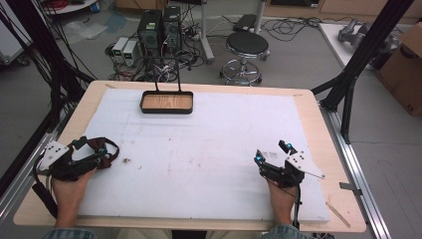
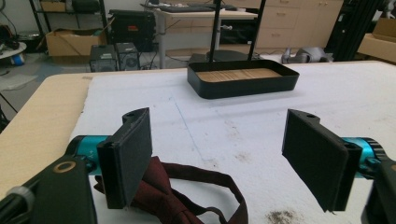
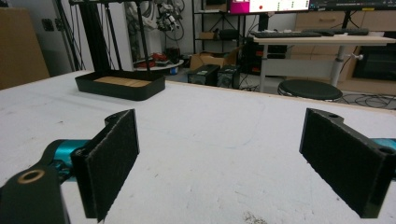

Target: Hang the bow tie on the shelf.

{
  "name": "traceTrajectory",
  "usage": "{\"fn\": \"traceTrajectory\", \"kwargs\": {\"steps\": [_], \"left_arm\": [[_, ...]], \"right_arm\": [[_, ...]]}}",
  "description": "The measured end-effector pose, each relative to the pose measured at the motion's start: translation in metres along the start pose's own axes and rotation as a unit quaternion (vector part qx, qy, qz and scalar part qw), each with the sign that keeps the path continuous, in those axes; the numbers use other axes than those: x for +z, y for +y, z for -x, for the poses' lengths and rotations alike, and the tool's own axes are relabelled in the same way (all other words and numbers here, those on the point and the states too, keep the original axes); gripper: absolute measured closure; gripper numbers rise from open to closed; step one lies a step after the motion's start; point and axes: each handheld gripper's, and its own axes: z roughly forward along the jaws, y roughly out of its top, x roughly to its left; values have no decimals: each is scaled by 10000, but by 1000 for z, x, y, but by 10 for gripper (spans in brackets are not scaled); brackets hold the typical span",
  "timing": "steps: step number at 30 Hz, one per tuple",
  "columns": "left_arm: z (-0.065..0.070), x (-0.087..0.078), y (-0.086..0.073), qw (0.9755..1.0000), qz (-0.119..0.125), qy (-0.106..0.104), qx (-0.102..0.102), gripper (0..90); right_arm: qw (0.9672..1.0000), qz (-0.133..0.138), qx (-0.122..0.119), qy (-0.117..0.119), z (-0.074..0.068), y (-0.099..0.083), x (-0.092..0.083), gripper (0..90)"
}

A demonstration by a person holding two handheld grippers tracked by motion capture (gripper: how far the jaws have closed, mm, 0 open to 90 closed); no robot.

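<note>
resting l gripper point(image 2: 217, 158) by maroon strap point(image 2: 187, 196)

A lab: desktop computers point(image 1: 159, 27) and tangled cables point(image 1: 288, 25) sit on the floor beyond the counter point(image 1: 318, 129), with a stool point(image 1: 247, 46), monitor desk point(image 3: 322, 39) and cardboard boxes point(image 1: 405, 69).

A tray point(image 1: 166, 103) sits near the table's point(image 1: 318, 129) far edge (left of centre); a strap point(image 1: 108, 149) lies near the left edge.

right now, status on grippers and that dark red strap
Left gripper open, right gripper open. Dark red strap on the mat under the left jaw. Black tray far off.
</note>
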Motion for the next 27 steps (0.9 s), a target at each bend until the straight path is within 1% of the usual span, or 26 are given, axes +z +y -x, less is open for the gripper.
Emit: {"fn": "traceTrajectory", "kwargs": {"steps": [27], "left_arm": [[1,-1,0,10000,-22,38,-20,247]], "right_arm": [[10000,-27,-40,-18,-1,0,1,110]]}}
